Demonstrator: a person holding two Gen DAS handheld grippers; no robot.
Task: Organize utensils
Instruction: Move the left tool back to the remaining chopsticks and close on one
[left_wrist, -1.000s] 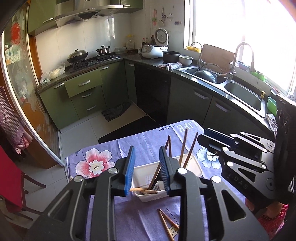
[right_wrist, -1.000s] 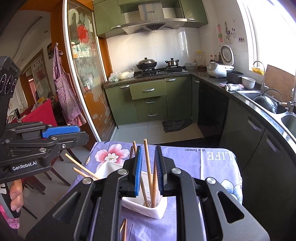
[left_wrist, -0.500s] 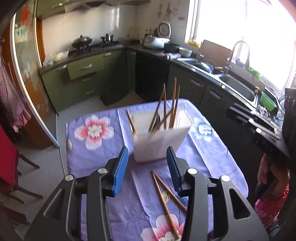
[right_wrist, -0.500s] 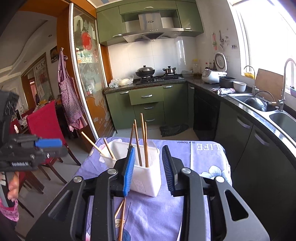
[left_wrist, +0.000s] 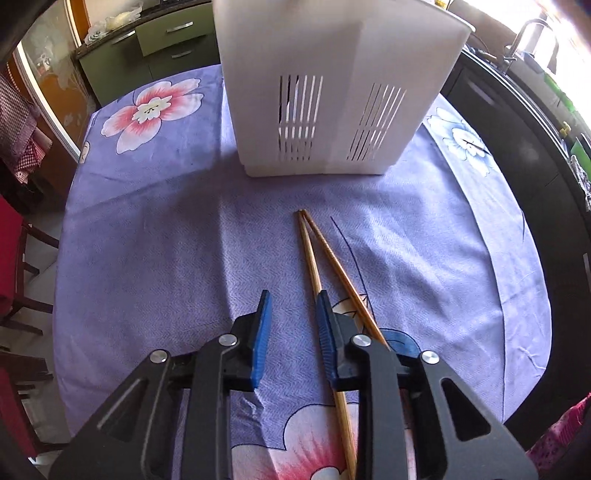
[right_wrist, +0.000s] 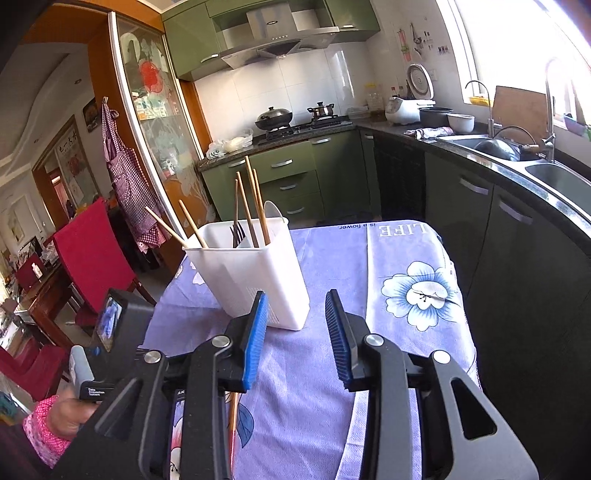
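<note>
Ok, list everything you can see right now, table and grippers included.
holder: one, white, slotted, standing on the tablecloth
upright chopsticks: about five, wooden, in the holder
loose chopsticks: two, wooden, flat on the cloth before the holder, far tips touching
tablecloth: one, purple floral, covering the table
left gripper: black, blue pads, jaws closing, nothing gripped, one chopstick against the right-hand pad
right gripper: black, blue pads, empty, above the cloth

Purple flowered tablecloth (right_wrist: 406, 258) over the table. Red chair (right_wrist: 92, 251) off its left edge. Checked apron (right_wrist: 125, 184) hanging by the glass door. Black wok (right_wrist: 274, 118) and small pot (right_wrist: 321, 110) on the stove. White rice cooker (right_wrist: 404, 109) on the counter, near the sink (right_wrist: 554, 177).
</note>
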